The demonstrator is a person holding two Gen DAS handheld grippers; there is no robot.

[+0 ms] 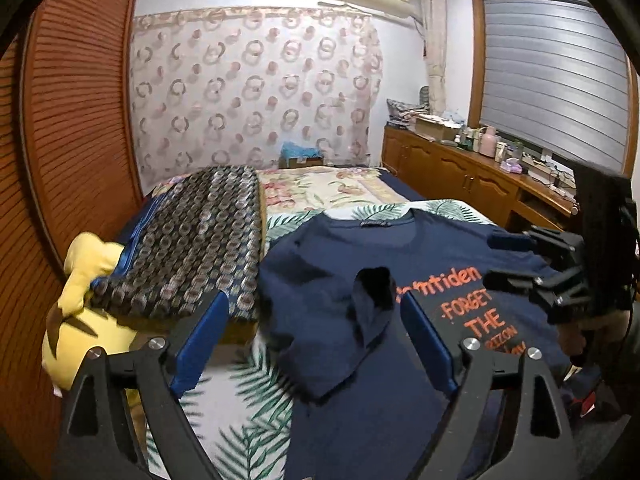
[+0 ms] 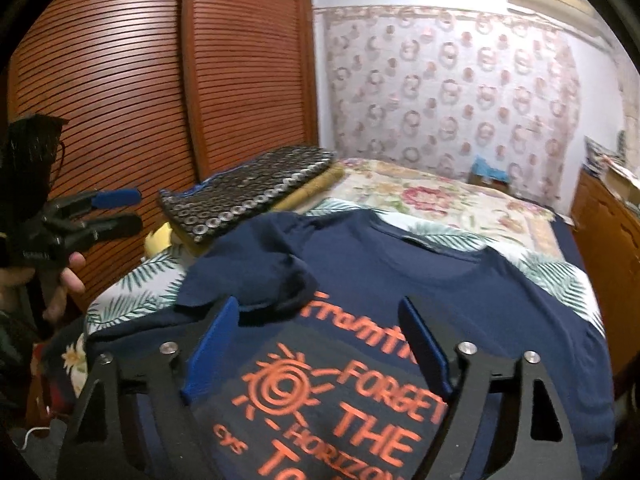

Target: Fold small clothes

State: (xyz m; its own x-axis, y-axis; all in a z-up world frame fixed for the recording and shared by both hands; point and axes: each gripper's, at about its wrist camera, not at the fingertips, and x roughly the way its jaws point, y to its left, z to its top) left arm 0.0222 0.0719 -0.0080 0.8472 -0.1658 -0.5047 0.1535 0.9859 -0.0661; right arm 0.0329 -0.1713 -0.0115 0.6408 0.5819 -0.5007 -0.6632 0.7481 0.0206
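Navy cotton T-shirt with orange lettering (image 2: 420, 280) lies face up on our bed's leaf-print sheet (image 1: 240, 420), near its foot edge, one sleeve folded inward. Our left gripper (image 1: 314, 320) and right gripper (image 2: 318, 328) hover spread, holding nothing, probably ready for the next fold. Only the right view shows the sun print whole.

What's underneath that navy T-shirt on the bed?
The T-shirt lies on a leaf-print sheet, which shows around its collar and left side. A floral cover lies farther back. Whatever is beneath the shirt's middle is covered, so I can't tell.
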